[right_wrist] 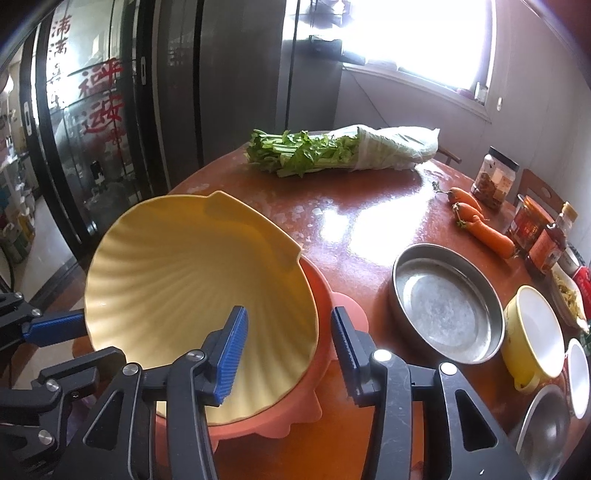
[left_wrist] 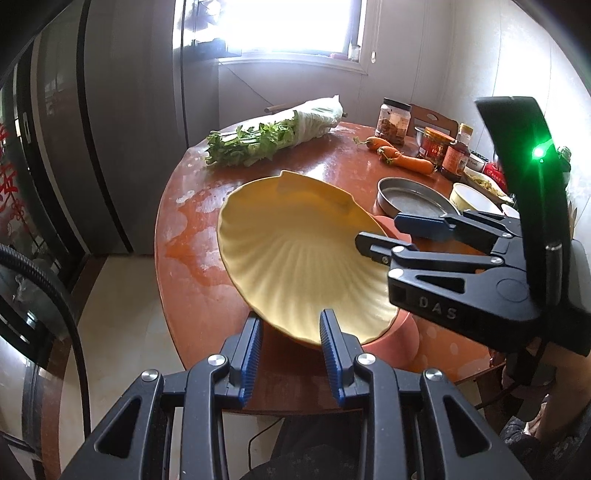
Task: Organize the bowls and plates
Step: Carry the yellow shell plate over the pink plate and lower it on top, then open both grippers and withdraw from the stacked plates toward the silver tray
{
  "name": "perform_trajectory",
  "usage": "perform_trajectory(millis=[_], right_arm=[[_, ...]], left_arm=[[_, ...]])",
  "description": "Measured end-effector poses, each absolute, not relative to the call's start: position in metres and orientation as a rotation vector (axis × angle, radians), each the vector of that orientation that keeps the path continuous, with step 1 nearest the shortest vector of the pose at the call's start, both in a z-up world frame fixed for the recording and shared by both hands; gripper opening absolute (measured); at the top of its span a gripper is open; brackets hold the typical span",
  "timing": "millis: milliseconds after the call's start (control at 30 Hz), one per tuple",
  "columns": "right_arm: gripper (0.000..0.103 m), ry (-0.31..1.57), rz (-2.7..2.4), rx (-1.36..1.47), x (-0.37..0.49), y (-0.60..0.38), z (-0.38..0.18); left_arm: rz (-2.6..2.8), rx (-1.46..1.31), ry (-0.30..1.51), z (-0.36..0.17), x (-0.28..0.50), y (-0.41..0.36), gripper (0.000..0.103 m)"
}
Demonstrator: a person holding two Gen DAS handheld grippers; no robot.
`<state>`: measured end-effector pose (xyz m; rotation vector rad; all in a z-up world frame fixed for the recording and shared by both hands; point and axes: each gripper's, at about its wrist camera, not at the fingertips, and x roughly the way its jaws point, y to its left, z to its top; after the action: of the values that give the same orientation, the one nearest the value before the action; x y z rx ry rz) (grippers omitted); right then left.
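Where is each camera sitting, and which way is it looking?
Left wrist view: sits on the left gripper, looking down over the tilted yellow plate it grips, across the table toward the window; the right gripper shows at right.
Right wrist view: sits on the right gripper, jaws open astride that plate's other rim; the left gripper shows at left.
Both share: yellow plate, orange plate beneath, metal pan, carrots, greens.

On the desk (right_wrist: 369,221): one yellow shell-shaped plate (right_wrist: 192,273), one salmon-pink plate (right_wrist: 295,417) under it, one round metal pan (right_wrist: 447,302), one yellow enamel bowl (right_wrist: 532,332), two carrots (right_wrist: 484,225), one bundle of celery (right_wrist: 295,153), one wrapped cabbage (right_wrist: 395,146), one clear plastic jar (right_wrist: 495,177), two red-labelled sauce containers (right_wrist: 532,225).
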<state>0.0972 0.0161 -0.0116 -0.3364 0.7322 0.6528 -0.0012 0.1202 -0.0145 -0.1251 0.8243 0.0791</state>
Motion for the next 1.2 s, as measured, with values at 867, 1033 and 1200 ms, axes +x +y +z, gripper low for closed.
perform_trajectory(millis=[867, 1033, 1200], right_arm=[[0.052, 0.716, 0.59, -0.254, 0.09, -0.039, 0.012], [0.052, 0.71, 0.566, -0.237, 0.092, -0.057, 0.017], [0.052, 0.703, 0.538, -0.221, 0.094, -0.075, 0.022]], left_arm=[[0.122, -0.182, 0.745, 0.012, -0.015, 0.133, 0.064], [0.081, -0.167, 0.706, 0.029, -0.008, 0.116, 0.068], [0.017, -0.155, 0.711, 0.036, 0.007, 0.089, 0.068]])
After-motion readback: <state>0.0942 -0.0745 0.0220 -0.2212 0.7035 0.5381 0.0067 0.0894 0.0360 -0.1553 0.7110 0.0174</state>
